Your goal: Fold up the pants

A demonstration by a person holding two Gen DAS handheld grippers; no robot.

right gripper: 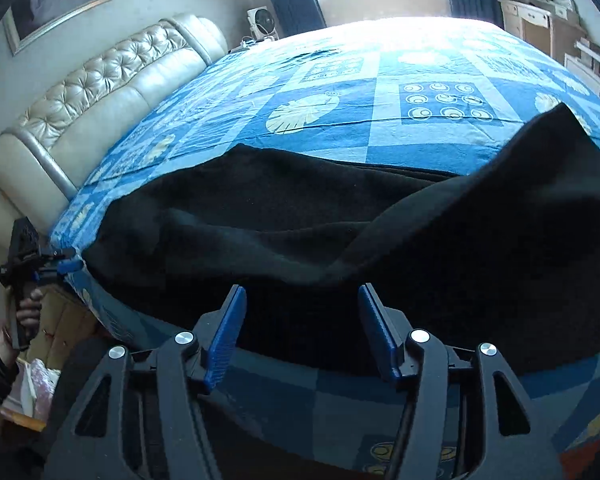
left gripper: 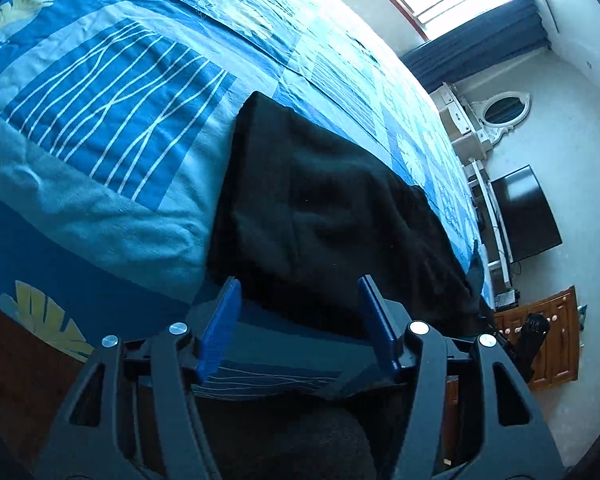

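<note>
Bed (right gripper: 340, 92), blue patchwork cover, fills most of both wrist views; tufted cream headboard (right gripper: 100, 80) far off to the left of the right gripper.

Black pants (right gripper: 284, 232) lie on the cover at the bed's near edge, straight ahead of both tools. From the right wrist: wide dark spread, one part doubled over on the right side, a raised fold running diagonally across. From the left wrist: pants (left gripper: 332, 208) run away from the fingertips as a long dark strip.

Left gripper (left gripper: 298, 308): blue fingers apart, nothing between them, tips just short of the cloth's near edge. Also visible in the right view (right gripper: 66, 264), at the pants' left corner, a hand on its handle.

Right gripper (right gripper: 300, 312): fingers apart, not pinching; pants directly beyond the tips.
</note>
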